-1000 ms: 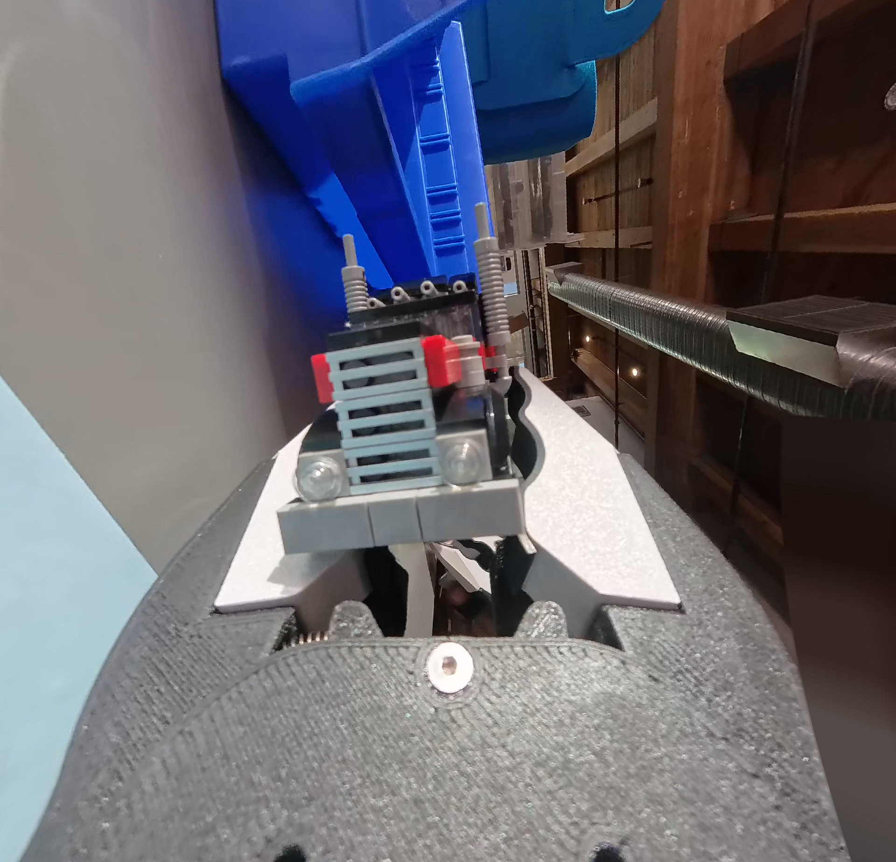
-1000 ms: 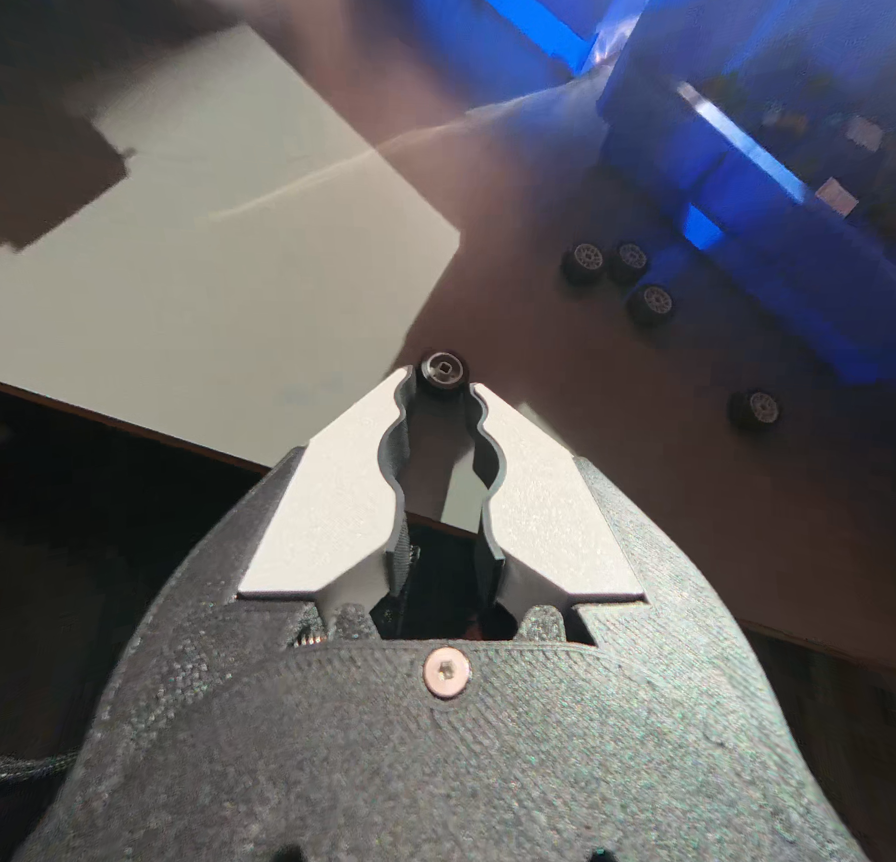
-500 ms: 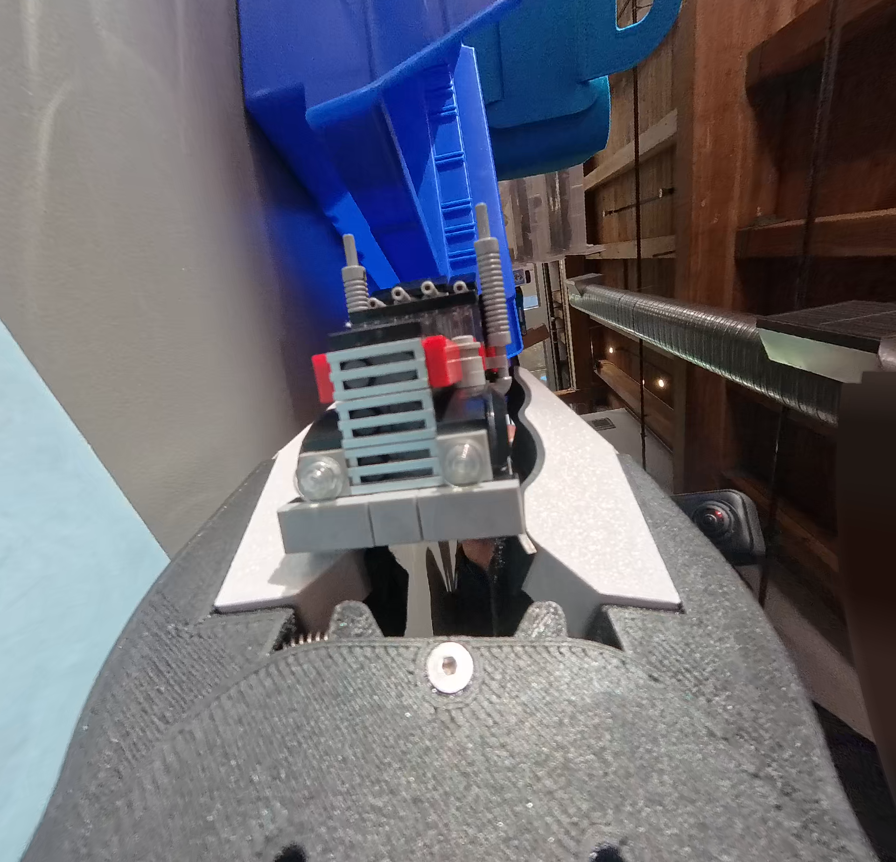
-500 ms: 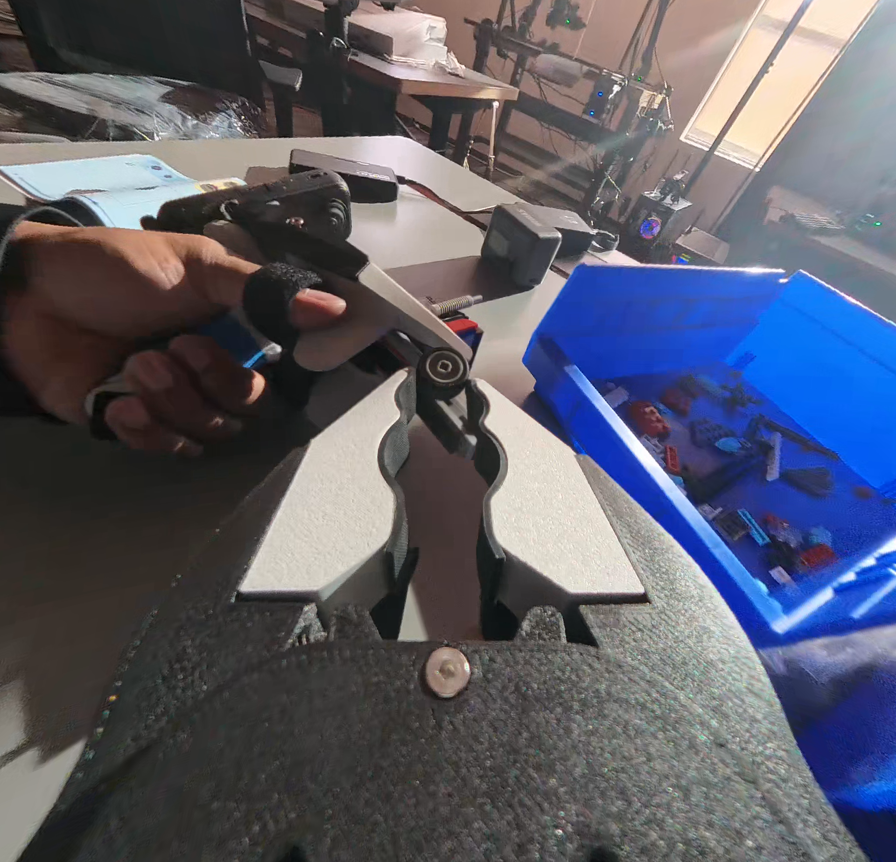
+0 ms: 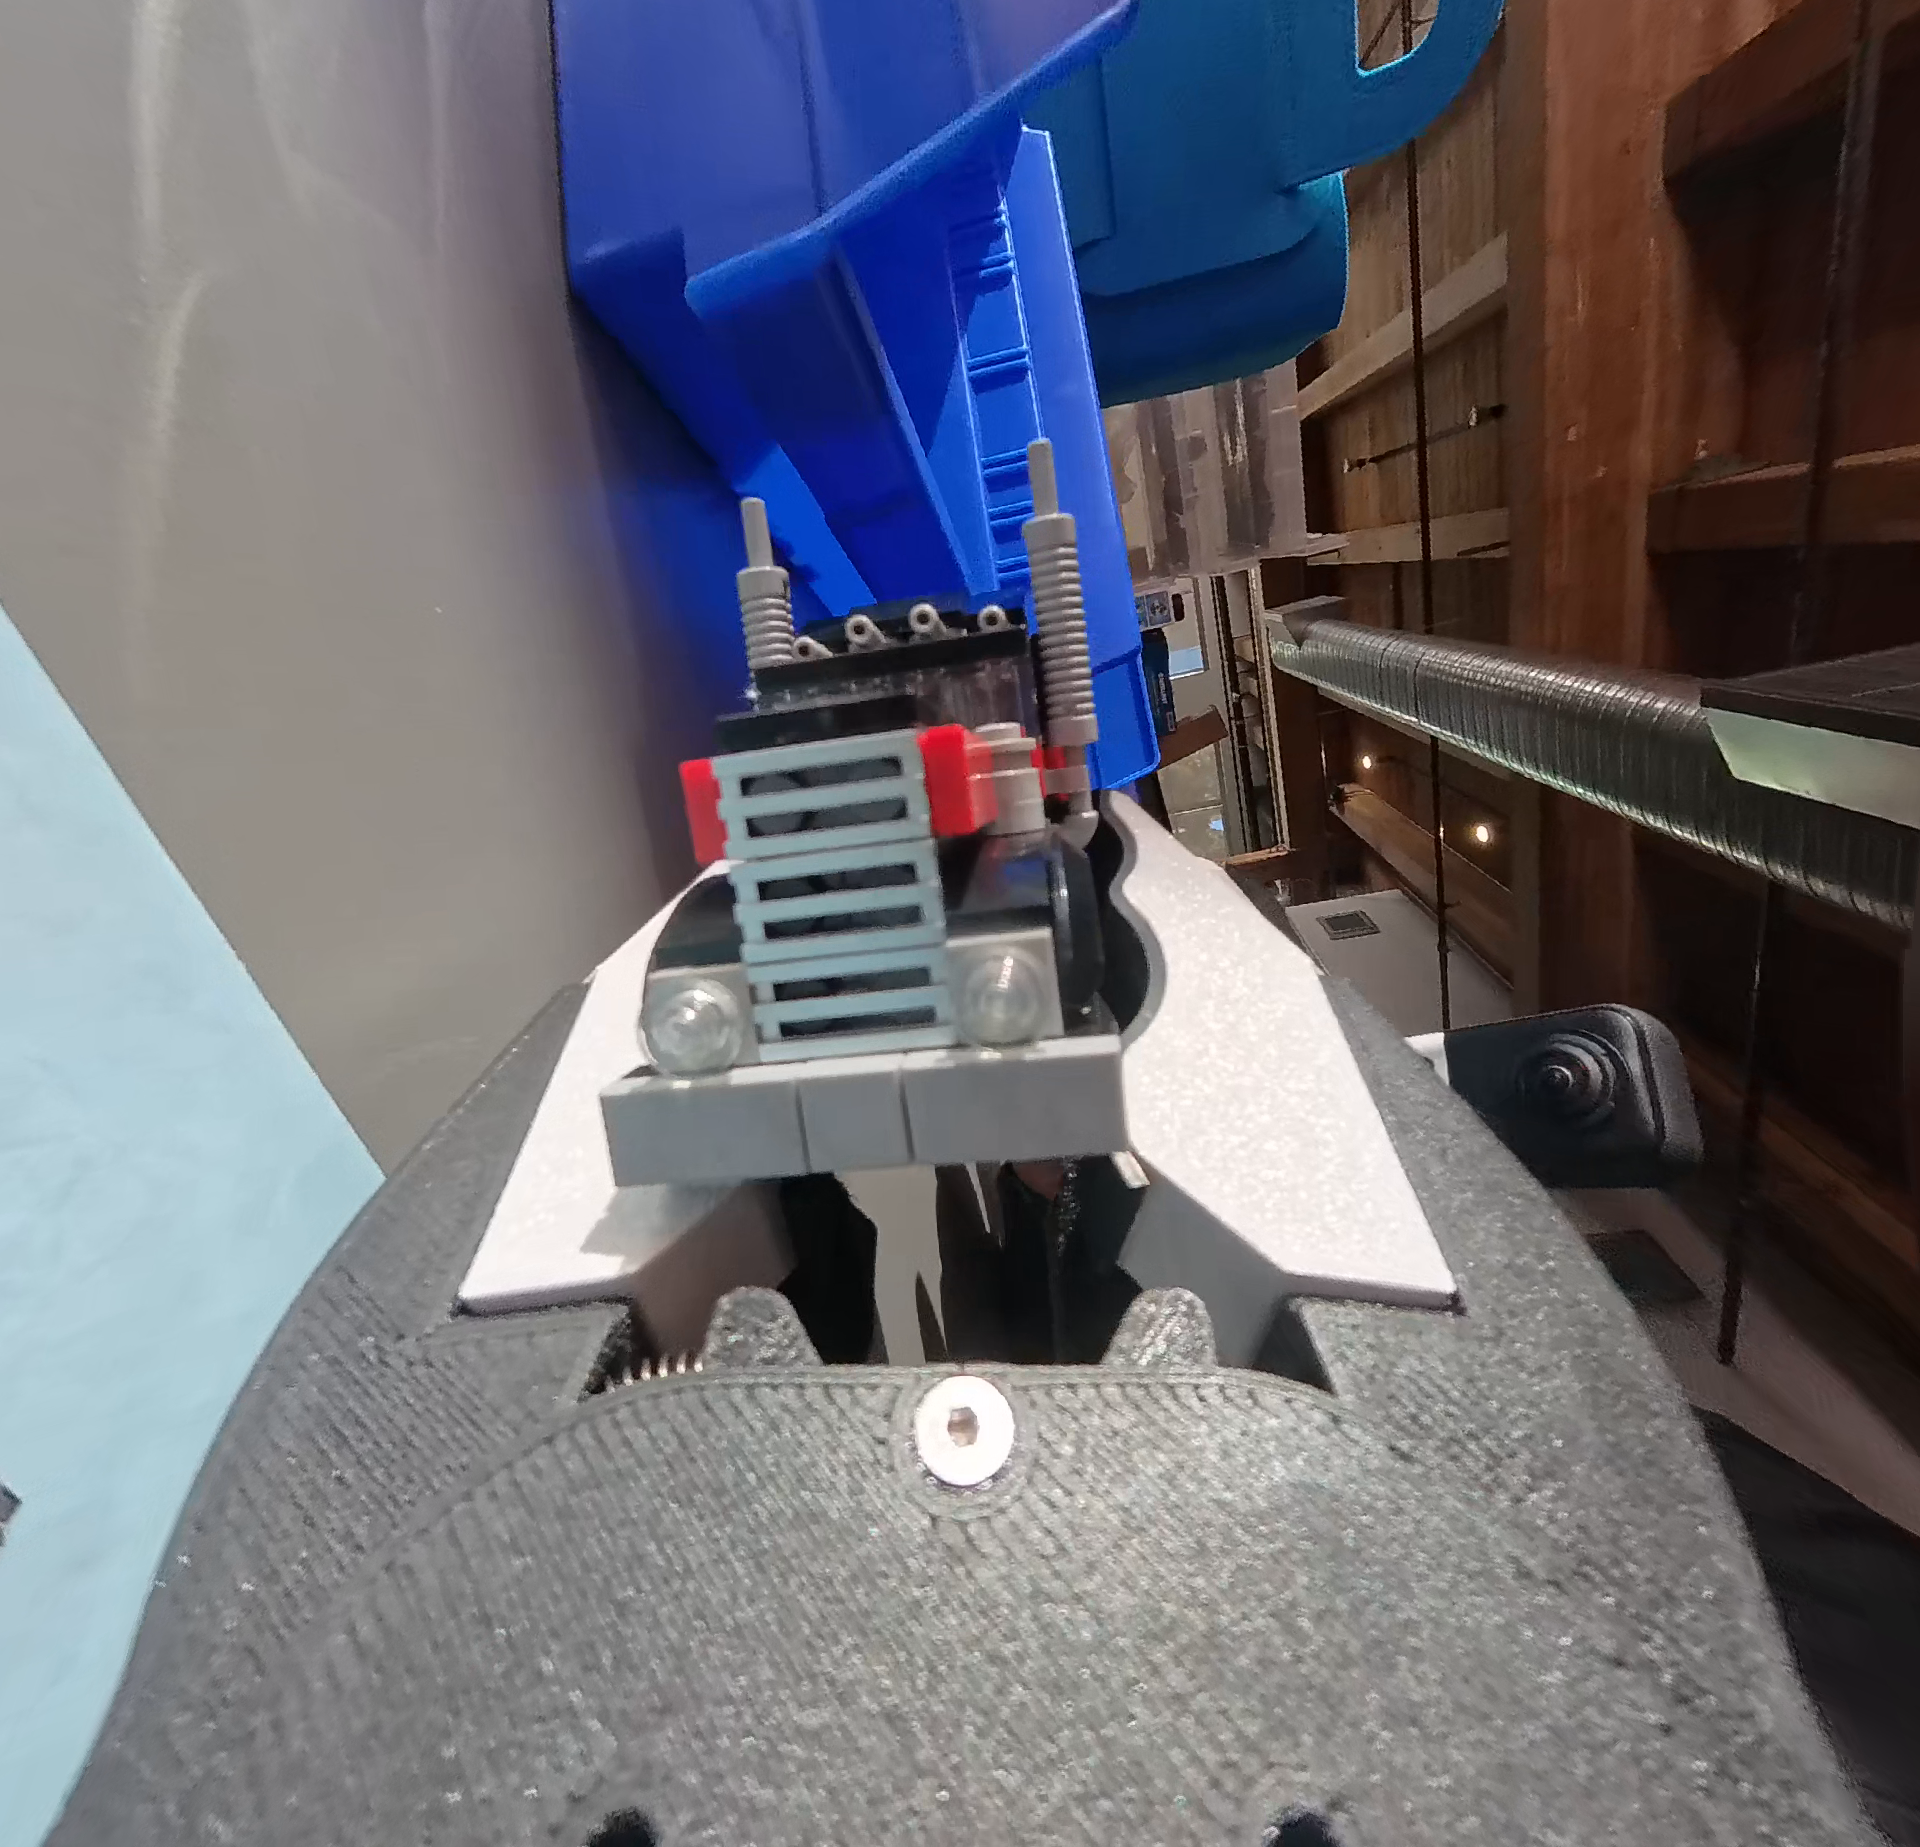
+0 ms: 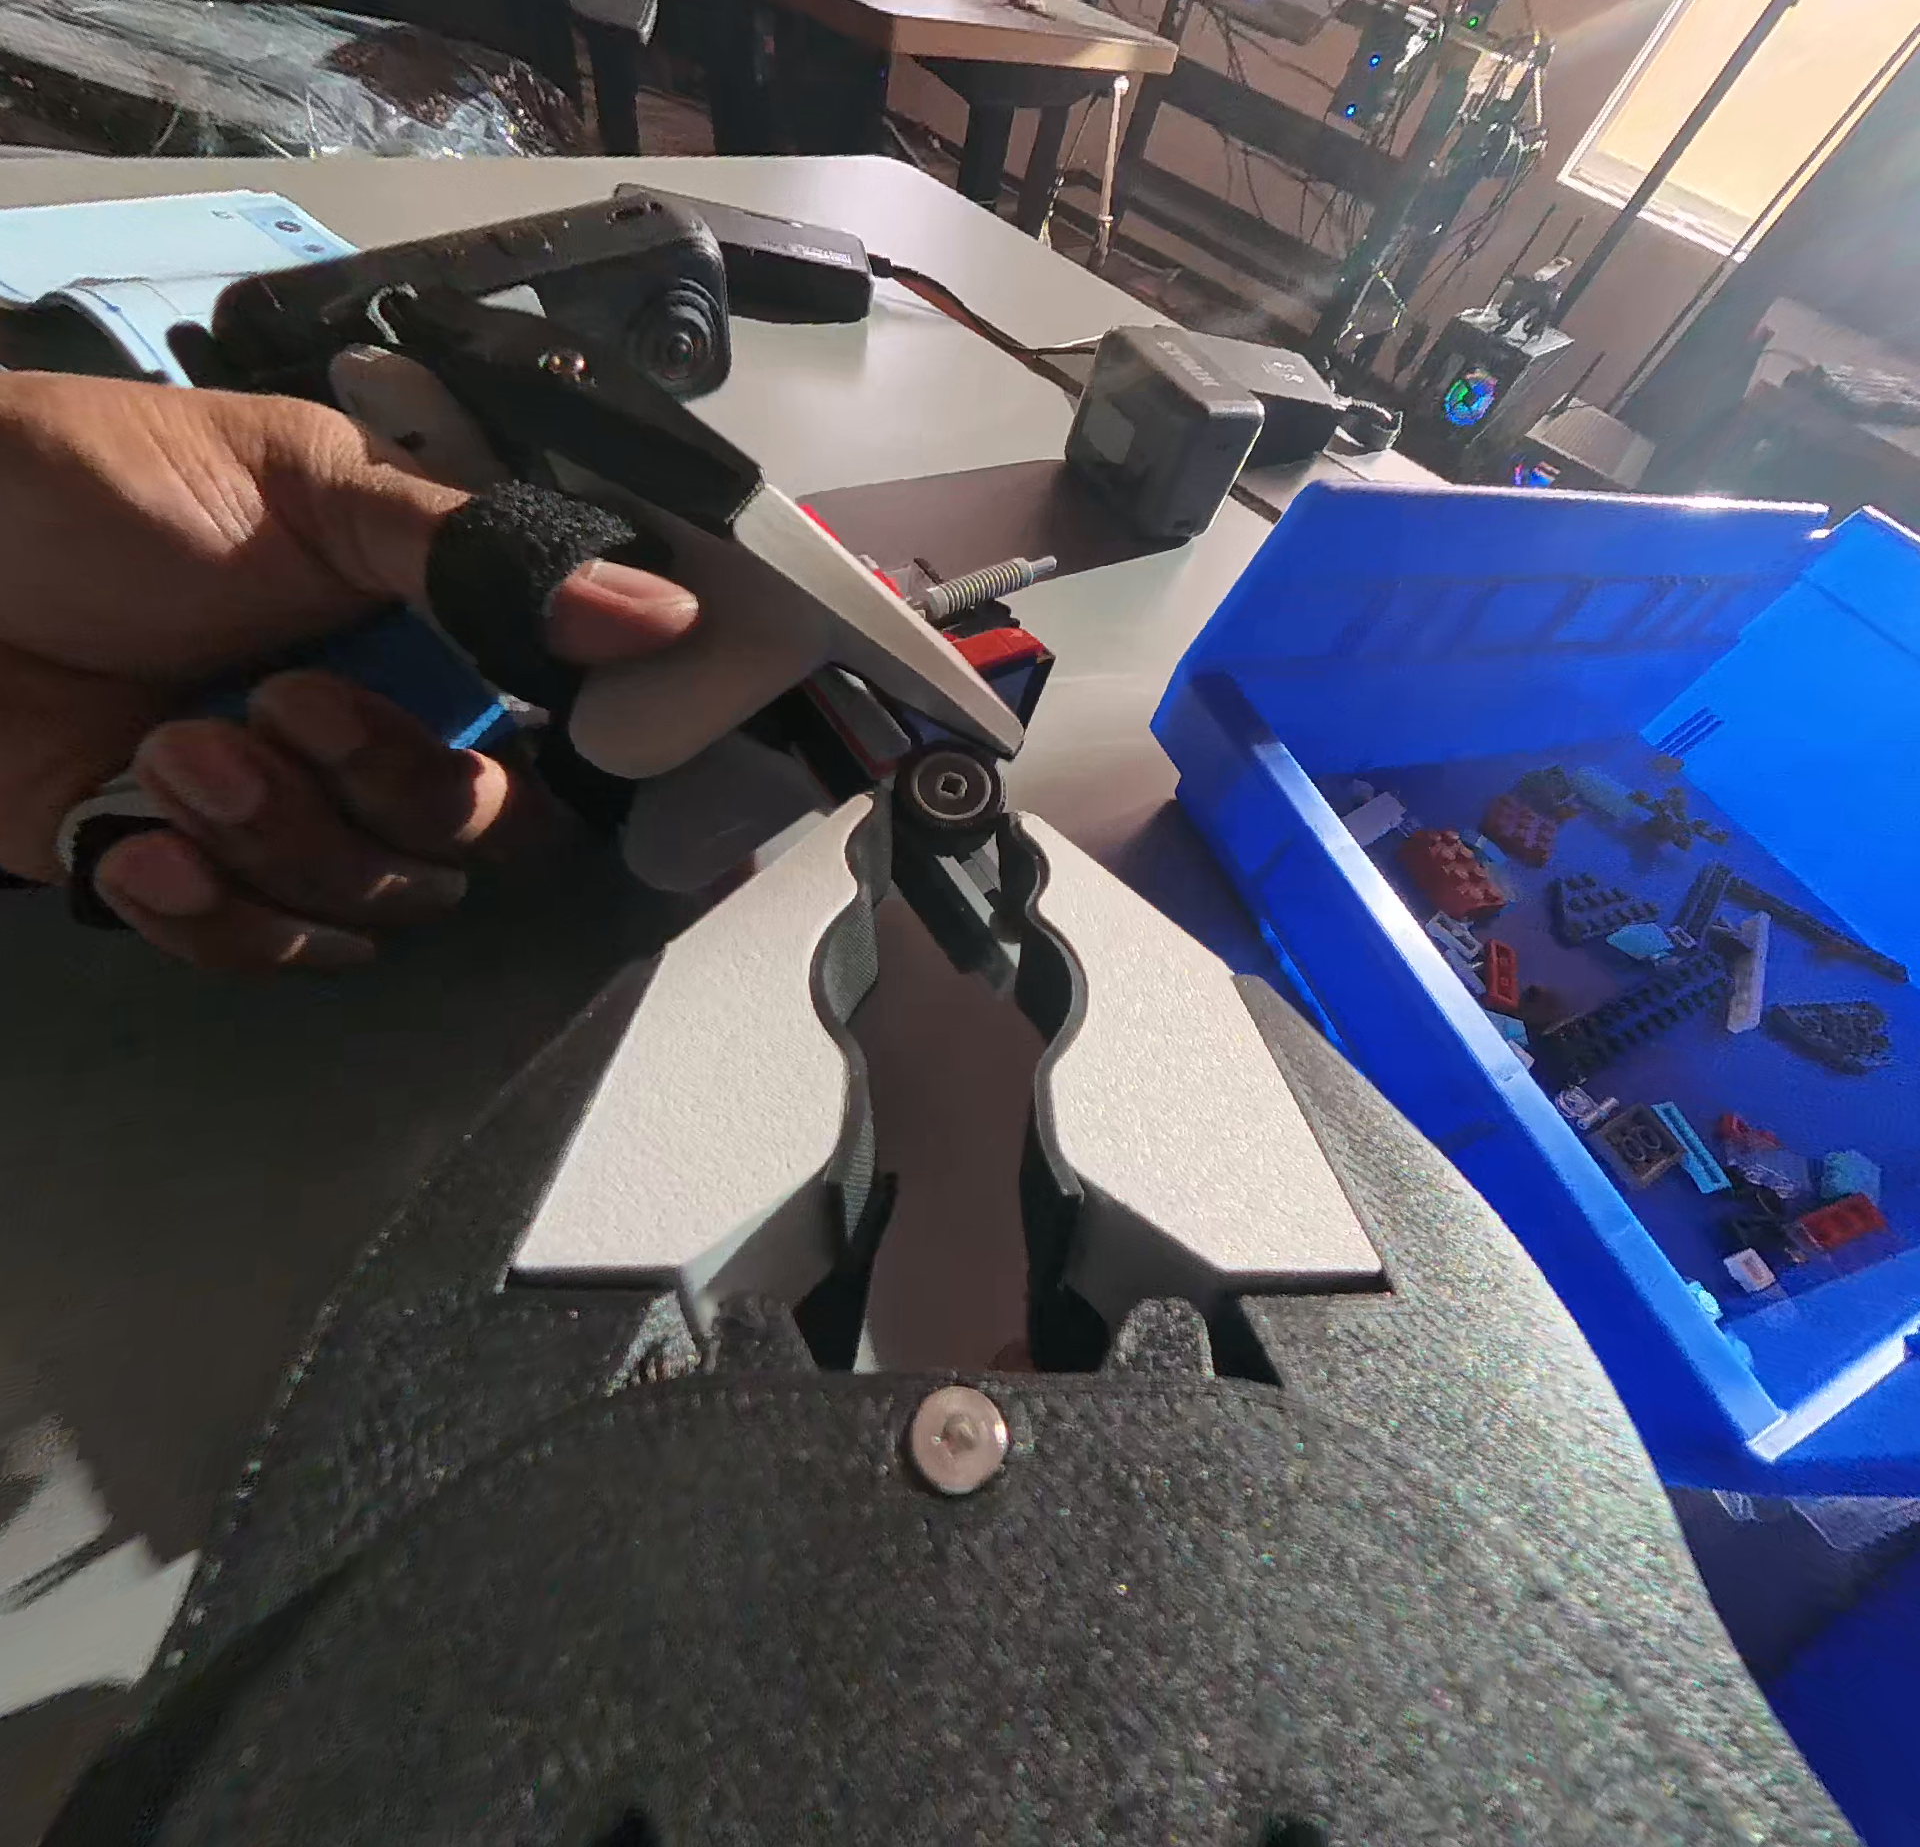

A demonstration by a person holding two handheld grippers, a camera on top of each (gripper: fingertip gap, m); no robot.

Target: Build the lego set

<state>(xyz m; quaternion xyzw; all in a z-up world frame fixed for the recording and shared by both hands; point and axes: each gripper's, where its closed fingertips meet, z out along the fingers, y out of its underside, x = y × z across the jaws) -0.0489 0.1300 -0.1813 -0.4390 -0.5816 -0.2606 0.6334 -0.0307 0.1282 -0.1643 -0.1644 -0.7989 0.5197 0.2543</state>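
The left tool [image 5: 914, 966] is clamped on a small lego truck [image 5: 873, 893] — grey slatted grille, two clear headlights, a grey bumper, red bricks at the sides and two grey ribbed exhaust stacks standing up behind the black cab. In the left wrist view the truck faces the camera, seated between the two pale fingers [image 5: 1247, 1049], with a blue bin [image 5: 831, 239] filling the space behind it.

The right tool [image 6: 948, 810] pinches a small black wheel [image 6: 948, 787] with a grey hub at its very tips. In the right wrist view the wheel sits right against the underside of the truck [image 6: 997, 644], which hangs tilted in the left tool [image 6: 894, 675] above the grey surface [image 6: 935, 363]; whether the wheel is already seated on its axle I cannot tell. A hand [image 6: 239, 654] with a black finger sleeve grips the left tool's handle.

To the right on the surface stands the open blue bin [image 6: 1351, 862] — loose lego pieces [image 6: 1662, 1018] in red, black, grey and light blue are scattered over its floor. A small black camera [image 6: 1158, 436] rests farther back, and a light blue booklet [image 6: 135, 259] lies at the far left.
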